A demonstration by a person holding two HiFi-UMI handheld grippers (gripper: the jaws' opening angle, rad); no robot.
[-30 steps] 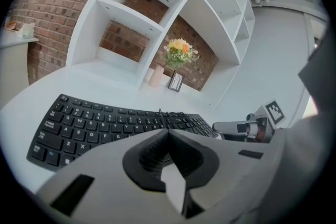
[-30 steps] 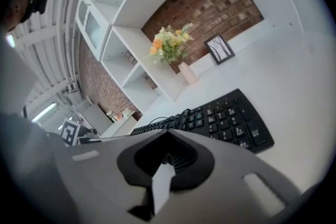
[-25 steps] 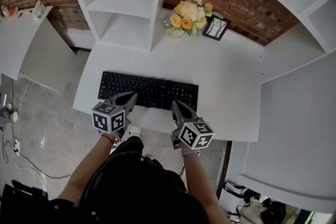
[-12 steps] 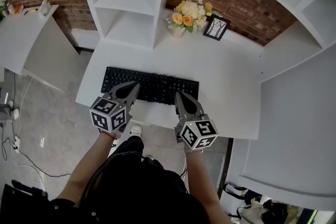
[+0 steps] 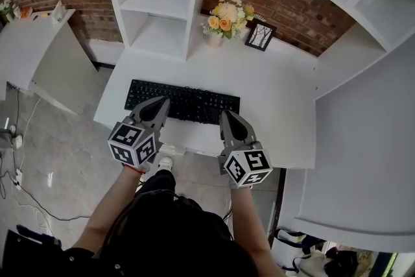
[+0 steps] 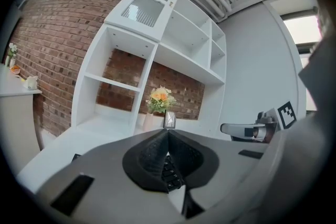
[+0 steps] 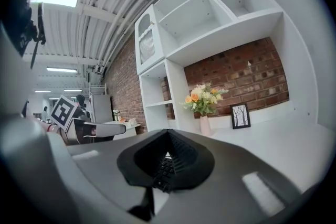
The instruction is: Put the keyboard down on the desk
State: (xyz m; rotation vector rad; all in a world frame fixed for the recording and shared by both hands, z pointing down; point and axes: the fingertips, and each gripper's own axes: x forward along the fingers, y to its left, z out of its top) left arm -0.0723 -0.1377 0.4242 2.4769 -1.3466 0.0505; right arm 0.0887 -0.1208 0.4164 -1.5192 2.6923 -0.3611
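A: Whereabouts of the keyboard (image 5: 185,104)?

B: Flat on the white desk (image 5: 279,107), toward the near edge, left of centre. Held by neither gripper.

A: And the left gripper (image 5: 157,105)?

B: Clenched shut on nothing, poised over the keyboard's near left part.

A: The right gripper (image 5: 231,117)?

B: Likewise closed and empty, over the near right end. Keys glimpsed below the pads in both gripper views.

A: Farther back?

B: Vase of flowers (image 5: 224,17) and a small framed picture (image 5: 260,35) at the far side, against brick. White shelving (image 5: 159,3) at far left.

The desk (image 5: 279,107) bears 3 things: keyboard (image 5: 188,100), flower vase (image 5: 222,23), picture frame (image 5: 260,35) (rear).
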